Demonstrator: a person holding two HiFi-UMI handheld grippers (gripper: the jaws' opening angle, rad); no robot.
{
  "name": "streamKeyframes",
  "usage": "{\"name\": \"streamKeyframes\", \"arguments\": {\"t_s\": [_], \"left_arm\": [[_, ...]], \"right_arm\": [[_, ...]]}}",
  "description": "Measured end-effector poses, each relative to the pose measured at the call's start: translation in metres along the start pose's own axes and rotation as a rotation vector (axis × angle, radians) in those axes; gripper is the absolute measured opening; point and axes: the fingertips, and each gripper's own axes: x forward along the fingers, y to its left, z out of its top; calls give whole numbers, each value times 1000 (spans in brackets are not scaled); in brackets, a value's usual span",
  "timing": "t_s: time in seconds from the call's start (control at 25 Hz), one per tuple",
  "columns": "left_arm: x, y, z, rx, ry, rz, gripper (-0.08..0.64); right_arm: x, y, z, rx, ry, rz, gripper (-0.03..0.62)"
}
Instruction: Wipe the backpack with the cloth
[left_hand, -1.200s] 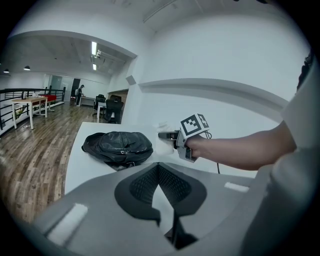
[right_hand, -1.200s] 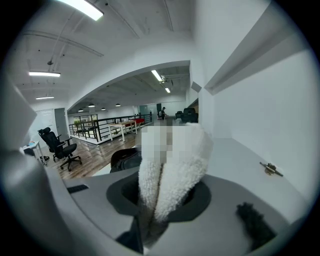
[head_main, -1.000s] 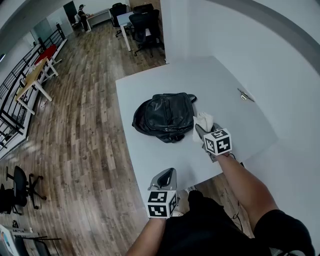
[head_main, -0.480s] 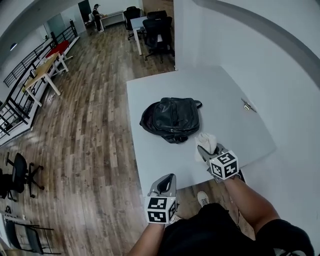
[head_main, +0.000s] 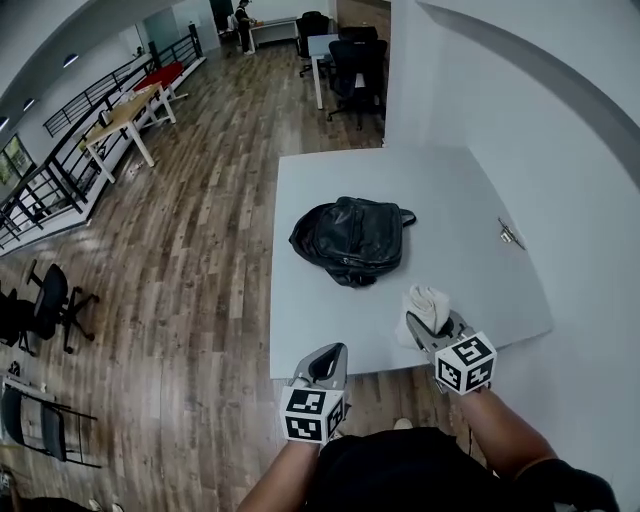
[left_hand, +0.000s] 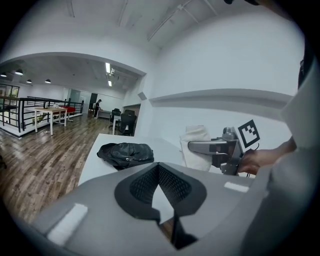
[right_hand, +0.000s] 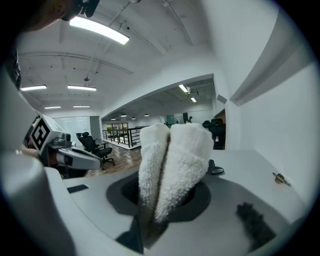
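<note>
A black backpack (head_main: 352, 237) lies flat on the white table (head_main: 320, 320), and shows small in the left gripper view (left_hand: 126, 153). My right gripper (head_main: 428, 325) hovers over the table's near edge, well short of the backpack, shut on a folded white cloth (head_main: 429, 303). That cloth (right_hand: 172, 160) stands up out of the jaws and fills the middle of the right gripper view. My left gripper (head_main: 328, 362) hangs at the table's front edge, shut, with nothing between its tips (left_hand: 159, 166). From the left gripper view, the right gripper (left_hand: 215, 147) and the cloth (left_hand: 196, 142) show to the right.
A small metal object (head_main: 511, 234) lies on the table near the white wall on the right. Wooden floor (head_main: 190, 260) stretches left of the table. Office chairs and a desk (head_main: 350, 60) stand beyond its far end, and railings and tables are at the far left.
Both grippers have drawn back toward the person. The right gripper, still holding the cloth, has moved away from the backpack's side to the table's near edge.
</note>
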Motion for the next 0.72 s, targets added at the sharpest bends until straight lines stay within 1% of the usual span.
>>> {"name": "streamKeyframes", "arguments": {"t_s": [0.12,0.2,0.36,0.44,0.52,0.6,0.72], "left_arm": [[10,-29,0,-14,-25,-3,8],[19,-48,0,-17,-32,4,8],[19,-83,-6,-28,-41,28,8],[18,-94,-11,-25,-35,43,8],[18,-99,-15,-21,-20,56,8],[14,-101,-18,-11,-1,60,8],[7,-99,-19,17,23,41,8]], "right_arm": [[-33,5,6,-68,-12,69,95],[-53,6,1,-105,-10,107,95],[-87,-2,-30,-128,26,125,95],[-97,-8,-48,-112,48,127,95],[-103,-12,-59,-69,59,133,95],[-109,-10,-65,-20,59,140,95],[-114,-2,-67,17,45,132,95]]}}
